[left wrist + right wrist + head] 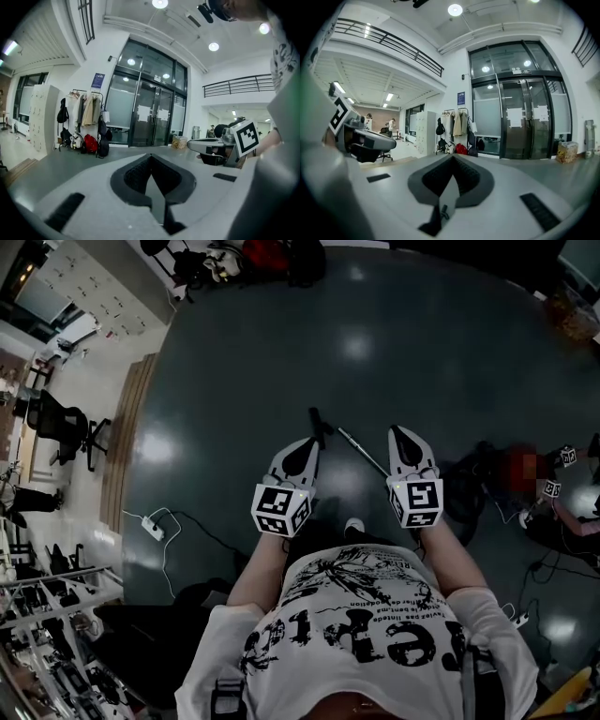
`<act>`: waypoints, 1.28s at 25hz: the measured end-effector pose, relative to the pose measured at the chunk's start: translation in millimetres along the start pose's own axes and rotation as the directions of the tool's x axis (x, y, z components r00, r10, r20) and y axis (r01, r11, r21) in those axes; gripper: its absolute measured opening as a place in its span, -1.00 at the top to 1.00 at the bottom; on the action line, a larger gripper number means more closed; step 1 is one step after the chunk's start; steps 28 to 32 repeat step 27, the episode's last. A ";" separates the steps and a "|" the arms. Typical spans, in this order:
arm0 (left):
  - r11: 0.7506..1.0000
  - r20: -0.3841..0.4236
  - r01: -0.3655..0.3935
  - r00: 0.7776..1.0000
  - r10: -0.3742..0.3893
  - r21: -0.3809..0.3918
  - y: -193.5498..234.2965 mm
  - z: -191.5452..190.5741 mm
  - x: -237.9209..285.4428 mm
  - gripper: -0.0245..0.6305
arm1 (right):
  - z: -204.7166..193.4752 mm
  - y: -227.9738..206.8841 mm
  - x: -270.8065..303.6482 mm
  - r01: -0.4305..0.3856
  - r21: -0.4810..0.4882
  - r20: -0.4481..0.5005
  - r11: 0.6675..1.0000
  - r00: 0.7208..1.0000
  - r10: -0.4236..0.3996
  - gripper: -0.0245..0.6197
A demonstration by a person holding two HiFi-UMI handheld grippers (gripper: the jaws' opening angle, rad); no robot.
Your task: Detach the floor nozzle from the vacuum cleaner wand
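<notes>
In the head view a thin silver vacuum wand (362, 452) lies on the dark floor between my two grippers. A dark slim part (319, 424) lies at its far left end; I cannot tell if it is the floor nozzle. My left gripper (307, 442) and right gripper (397, 433) are held up side by side above the floor, both shut and empty, touching nothing. The left gripper view shows its jaws (151, 161) shut, pointing level at glass doors, with the right gripper (212, 146) beside it. The right gripper view shows its jaws (452, 161) shut too, with the left gripper (370, 138) at the left.
A white power strip (150, 526) with a cable lies on the floor at the left. An office chair (67, 427) stands further left. A person (553, 491) sits low at the right among cables. Bags (267, 254) and a coat rack (84, 117) stand by the glass doors (150, 117).
</notes>
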State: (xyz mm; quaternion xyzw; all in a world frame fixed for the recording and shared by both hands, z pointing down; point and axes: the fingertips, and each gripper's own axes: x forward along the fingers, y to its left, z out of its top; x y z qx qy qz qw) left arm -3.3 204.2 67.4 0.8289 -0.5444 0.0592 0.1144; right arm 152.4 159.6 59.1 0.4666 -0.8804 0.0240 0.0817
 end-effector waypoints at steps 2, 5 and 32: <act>1.000 0.013 0.005 1.000 -0.006 0.016 -7.2 3.1 -8.4 0.91 | -2.4 9.0 -5.3 -0.033 -0.012 0.000 0.999 0.999 0.033 0.92; 1.000 0.031 -0.011 0.999 0.011 0.008 -6.2 2.6 -19.3 0.91 | -7.6 21.9 -8.2 -0.071 -0.046 0.003 0.996 0.997 0.071 0.92; 0.995 0.056 -0.088 0.994 0.090 -0.048 49.2 6.9 -75.2 0.91 | -3.8 87.5 -13.0 -0.049 -0.038 -0.017 0.998 0.999 0.048 0.92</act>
